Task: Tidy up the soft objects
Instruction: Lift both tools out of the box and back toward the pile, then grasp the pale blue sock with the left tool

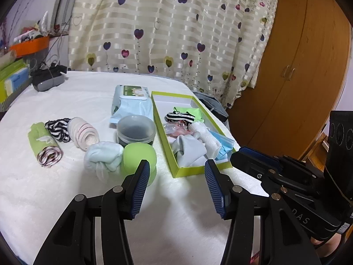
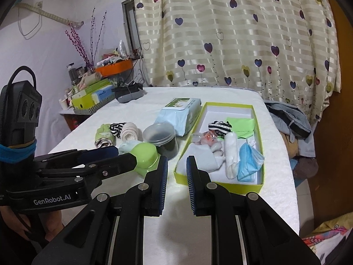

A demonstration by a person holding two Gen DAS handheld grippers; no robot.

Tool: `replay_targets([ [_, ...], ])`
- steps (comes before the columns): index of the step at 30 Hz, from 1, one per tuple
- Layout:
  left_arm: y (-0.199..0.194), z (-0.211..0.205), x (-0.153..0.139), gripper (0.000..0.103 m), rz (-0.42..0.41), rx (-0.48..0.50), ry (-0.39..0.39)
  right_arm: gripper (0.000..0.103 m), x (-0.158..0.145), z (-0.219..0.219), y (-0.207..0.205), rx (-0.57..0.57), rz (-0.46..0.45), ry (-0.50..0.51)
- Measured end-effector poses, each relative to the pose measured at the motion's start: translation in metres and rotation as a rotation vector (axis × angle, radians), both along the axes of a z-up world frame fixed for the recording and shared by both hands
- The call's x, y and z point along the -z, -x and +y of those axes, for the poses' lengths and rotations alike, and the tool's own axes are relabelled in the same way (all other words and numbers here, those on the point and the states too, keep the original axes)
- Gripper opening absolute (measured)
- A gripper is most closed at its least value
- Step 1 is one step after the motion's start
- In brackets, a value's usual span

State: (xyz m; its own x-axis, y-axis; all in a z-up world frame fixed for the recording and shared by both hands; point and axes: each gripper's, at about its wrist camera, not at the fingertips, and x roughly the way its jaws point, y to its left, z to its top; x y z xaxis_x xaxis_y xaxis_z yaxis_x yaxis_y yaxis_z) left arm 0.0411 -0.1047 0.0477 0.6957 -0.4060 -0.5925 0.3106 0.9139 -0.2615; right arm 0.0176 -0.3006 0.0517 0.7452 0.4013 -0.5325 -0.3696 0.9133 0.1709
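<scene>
Left wrist view: the left claw is spread wide and holds nothing, hovering low over the white surface. At about 10 o'clock from its tips lies a pale blue knotted sock bundle, touching a green lidded pot that stands just in front of a clear round tub. Further out at 10 o'clock lie three cloth rolls side by side: a green roll, a black-and-white striped piece and a cream roll. At 1 o'clock sits a long green-rimmed box, already part filled with a blue face mask, a grey folded cloth and a striped piece. A wipes packet lies at 12 o'clock, beside the box's far end. Right wrist view: the right claw is open only narrowly and empty, poised at the near left corner of the box. Judgement: the sock bundle is light, limp and compressible, so it should not slip, but loose ends may trail. The knot in its middle looks the firmest place to pinch. The pot touching it may be nudged during the approach.
</scene>
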Motion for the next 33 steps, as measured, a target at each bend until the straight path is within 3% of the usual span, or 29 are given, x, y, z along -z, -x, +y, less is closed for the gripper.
replay_targets([
  [15,0.004,0.015,-0.001,0.051,-0.006,-0.027,0.011,0.018,-0.002,0.006,0.009,0.044,-0.031,0.032],
  [22,0.005,0.023,-0.002,0.051,-0.014,-0.048,0.016,0.018,0.0,0.014,0.006,-0.015,-0.025,-0.015],
  [23,0.005,0.026,-0.002,0.051,-0.013,-0.055,0.017,0.02,0.0,0.015,0.006,-0.019,-0.029,-0.018],
  [25,0.005,0.03,-0.001,0.051,-0.009,-0.065,0.02,0.038,0.001,0.018,0.007,-0.02,-0.036,-0.015],
  [26,0.004,0.033,0.0,0.051,-0.007,-0.072,0.022,0.06,0.001,0.019,0.006,-0.015,-0.036,-0.01],
  [33,0.003,0.044,0.002,0.051,-0.004,-0.091,0.032,0.062,-0.002,0.023,0.007,-0.028,-0.035,-0.012],
])
